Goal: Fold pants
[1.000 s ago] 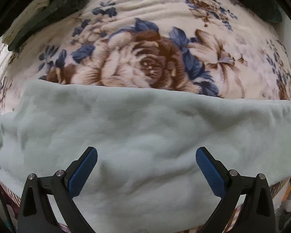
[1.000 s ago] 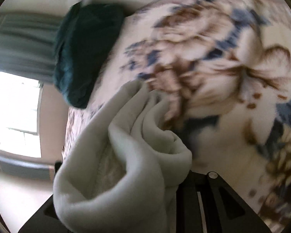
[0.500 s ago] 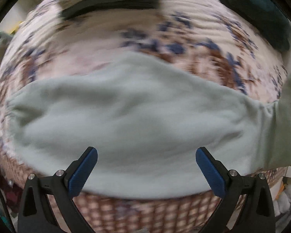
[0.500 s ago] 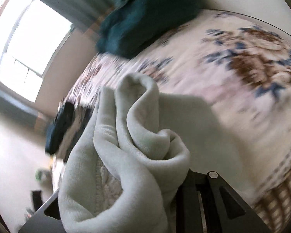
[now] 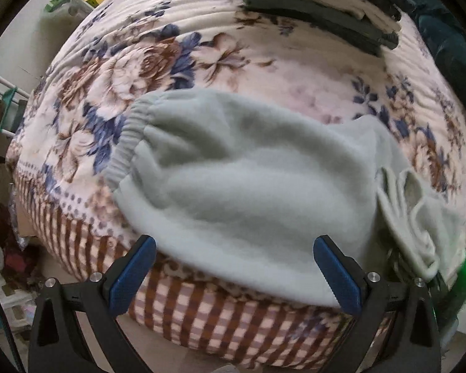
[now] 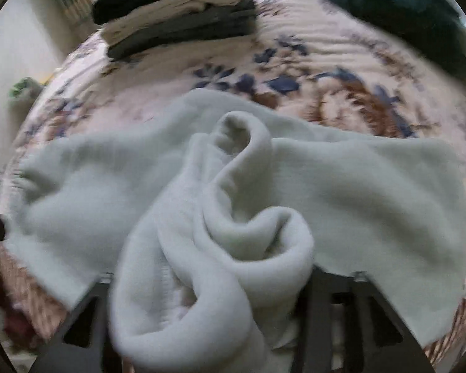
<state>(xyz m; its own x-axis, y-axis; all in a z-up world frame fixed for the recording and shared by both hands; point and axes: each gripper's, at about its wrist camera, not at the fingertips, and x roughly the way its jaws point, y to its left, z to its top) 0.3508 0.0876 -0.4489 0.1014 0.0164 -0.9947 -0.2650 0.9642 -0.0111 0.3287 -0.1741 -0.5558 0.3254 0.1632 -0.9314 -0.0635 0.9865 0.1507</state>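
Observation:
Pale mint fleece pants (image 5: 248, 186) lie across the floral bed (image 5: 139, 62), their gathered waistband (image 5: 124, 143) at the left. My left gripper (image 5: 233, 273) hovers over the near edge of the pants, pointing down, open and holding nothing. At the right, the bunched leg ends (image 5: 413, 211) rest on the flat cloth. In the right wrist view that bunch (image 6: 233, 217) lies between the jaws of my right gripper (image 6: 208, 295). Those jaws are opening, and the cloth covers the pads and looks slack.
A stack of folded dark and cream clothes (image 5: 320, 9) sits at the far side of the bed (image 6: 177, 18). A dark green blanket (image 6: 388, 9) lies at the far right. The checked bed edge (image 5: 233, 320) drops off below my left gripper. Clutter stands on the floor at the left (image 5: 3, 248).
The right gripper swung the bunched leg ends across the bed onto the flat part of the pants, and its jaws have spread. The left gripper slid along to the waistband end, still open.

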